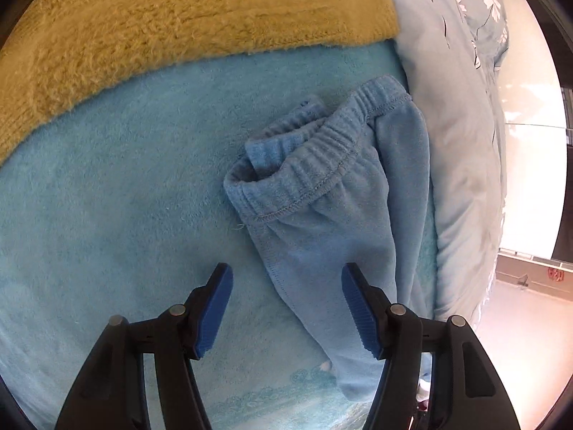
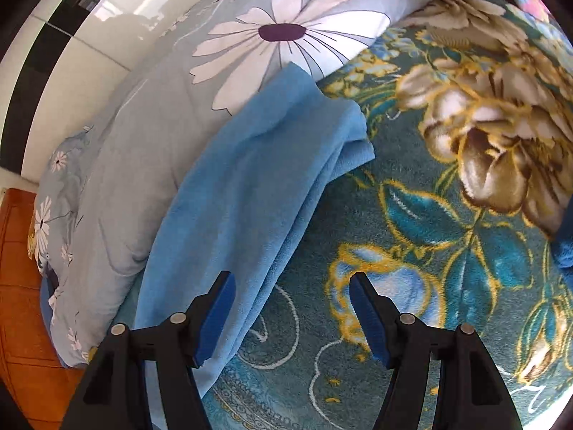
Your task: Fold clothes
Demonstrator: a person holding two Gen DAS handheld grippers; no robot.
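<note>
bed blanket (image 1: 107,215); blue pants (image 1: 322,222) legs cut off; left gripper (image 1: 286,308), right gripper (image 2: 292,313) wide, empty.

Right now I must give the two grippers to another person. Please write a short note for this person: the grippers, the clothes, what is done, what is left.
Left gripper: open, holds nothing, above the waist end of the blue trousers.
Right gripper: open, holds nothing, beside the leg end of the trousers.
The trousers lie lengthwise on the blanket, along the flowered quilt; the elastic waistband is rumpled.
Done: they look folded once, leg on leg.
Left: probably smooth the waistband, then fold across the length.
</note>
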